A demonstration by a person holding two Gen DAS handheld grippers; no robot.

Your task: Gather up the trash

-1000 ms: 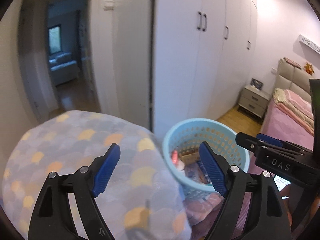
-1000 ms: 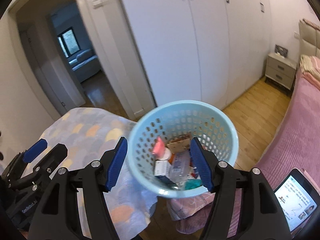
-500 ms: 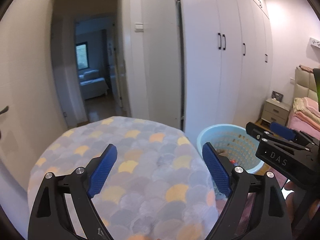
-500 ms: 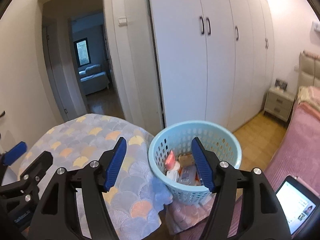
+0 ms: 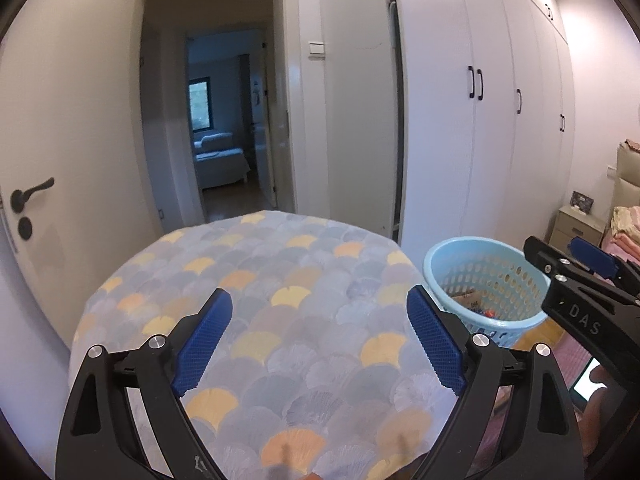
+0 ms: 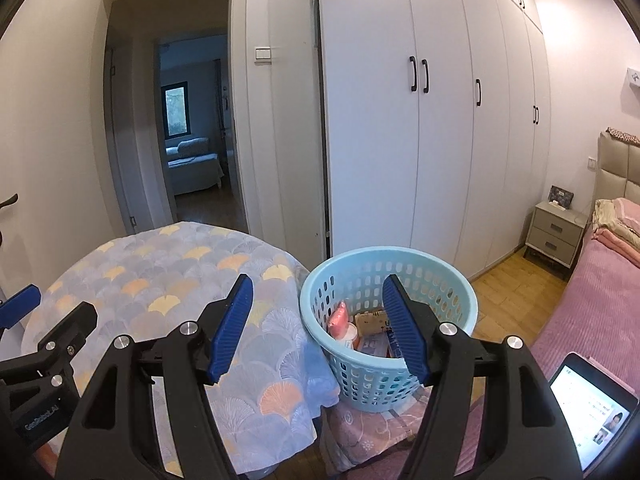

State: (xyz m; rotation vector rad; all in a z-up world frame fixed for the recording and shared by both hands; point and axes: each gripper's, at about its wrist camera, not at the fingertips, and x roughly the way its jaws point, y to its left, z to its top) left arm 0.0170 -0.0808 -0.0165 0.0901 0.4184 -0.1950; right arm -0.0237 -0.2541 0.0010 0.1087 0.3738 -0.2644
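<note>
A light-blue perforated basket [image 6: 384, 376] stands on a low stool draped in pink cloth, just right of a round table under a fan-patterned cloth [image 6: 160, 280]. Trash lies inside it, including a pink packet [image 6: 340, 318] and a small cardboard box [image 6: 370, 320]. My right gripper [image 6: 317, 286] is open and empty, hanging short of the basket's near rim. My left gripper [image 5: 318, 300] is wide open over the table cloth [image 5: 300, 272], with nothing between its pads. From the left wrist view the basket [image 5: 484, 256] sits at the right, beside the right gripper's fingers [image 5: 592, 258].
White wardrobe doors [image 6: 420, 120] run behind the basket. An open doorway [image 5: 224, 140] leads to another room, with a door and handle [image 5: 32, 196] at the left. A pink bed [image 6: 592, 312], a nightstand [image 6: 556, 236] and a lit tablet [image 6: 588, 408] lie to the right.
Both views have swung left and drawn back. The table cloth now fills the left wrist view and the basket has slid to its right edge. The left jaws stand slightly wider.
</note>
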